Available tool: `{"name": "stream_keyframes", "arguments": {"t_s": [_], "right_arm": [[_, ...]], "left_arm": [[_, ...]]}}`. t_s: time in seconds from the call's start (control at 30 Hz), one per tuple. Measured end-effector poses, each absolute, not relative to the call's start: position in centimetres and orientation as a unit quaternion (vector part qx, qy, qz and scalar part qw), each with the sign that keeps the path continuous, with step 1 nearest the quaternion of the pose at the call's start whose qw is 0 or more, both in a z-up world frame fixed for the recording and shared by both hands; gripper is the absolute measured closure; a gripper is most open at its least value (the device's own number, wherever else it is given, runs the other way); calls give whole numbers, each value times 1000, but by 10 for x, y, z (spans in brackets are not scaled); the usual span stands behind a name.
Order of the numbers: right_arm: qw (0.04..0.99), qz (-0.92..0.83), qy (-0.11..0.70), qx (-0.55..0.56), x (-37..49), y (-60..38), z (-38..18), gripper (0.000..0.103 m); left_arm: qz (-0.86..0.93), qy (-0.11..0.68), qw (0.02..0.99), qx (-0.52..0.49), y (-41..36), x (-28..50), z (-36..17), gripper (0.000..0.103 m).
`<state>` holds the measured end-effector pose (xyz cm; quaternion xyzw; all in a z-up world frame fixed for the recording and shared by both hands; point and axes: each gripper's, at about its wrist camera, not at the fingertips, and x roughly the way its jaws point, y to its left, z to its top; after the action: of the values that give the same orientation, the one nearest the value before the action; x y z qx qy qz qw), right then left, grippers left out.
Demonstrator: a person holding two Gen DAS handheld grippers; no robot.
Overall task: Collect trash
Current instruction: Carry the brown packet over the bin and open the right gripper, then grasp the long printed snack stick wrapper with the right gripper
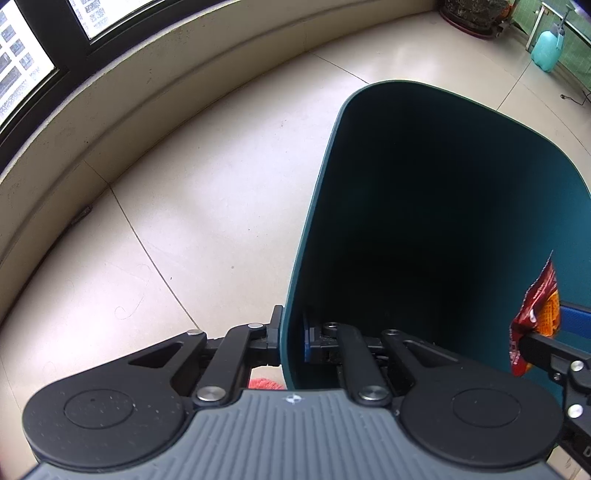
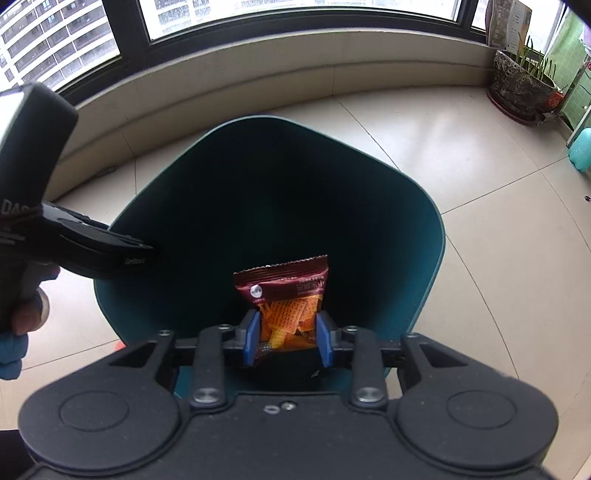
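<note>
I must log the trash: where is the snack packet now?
The snack packet is pinched in the right gripper, above the open teal bin, whose rim the left gripper clamps.

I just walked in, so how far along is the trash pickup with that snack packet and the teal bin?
Done: the left gripper is clamped on the teal bin rim. In hand: the right gripper holds the snack packet over the bin's mouth. Left: letting it drop in. The bin's dark inside hides any earlier trash.

Soft daylight enters through the windows [image 2: 295, 14] at twelve o'clock, the bin's interior [image 2: 266, 206] stays near-black, and fisheye distortion curves every edge.
</note>
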<state>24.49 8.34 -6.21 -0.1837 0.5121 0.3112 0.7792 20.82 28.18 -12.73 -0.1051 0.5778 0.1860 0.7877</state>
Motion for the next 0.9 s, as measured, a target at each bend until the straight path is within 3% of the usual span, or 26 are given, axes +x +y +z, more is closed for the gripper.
{"name": "stream_keyframes", "arguments": {"t_s": [0.3, 0.53, 0.63, 0.77, 0.9], "right_arm": [[766, 310, 521, -214, 244, 93, -80, 69], [769, 329, 508, -204, 234, 72, -59, 57], [784, 329, 491, -188, 228, 39, -35, 44], [814, 275, 481, -174, 228, -20, -18, 41], [809, 230, 516, -163, 238, -63, -39, 40]], "left_arm": [[177, 587, 784, -99, 283, 204, -129, 96], [174, 597, 777, -97, 283, 200, -129, 97], [172, 602, 775, -90, 281, 198, -129, 97], [170, 607, 772, -85, 278, 195, -130, 97], [167, 612, 769, -83, 275, 192, -130, 97]]}}
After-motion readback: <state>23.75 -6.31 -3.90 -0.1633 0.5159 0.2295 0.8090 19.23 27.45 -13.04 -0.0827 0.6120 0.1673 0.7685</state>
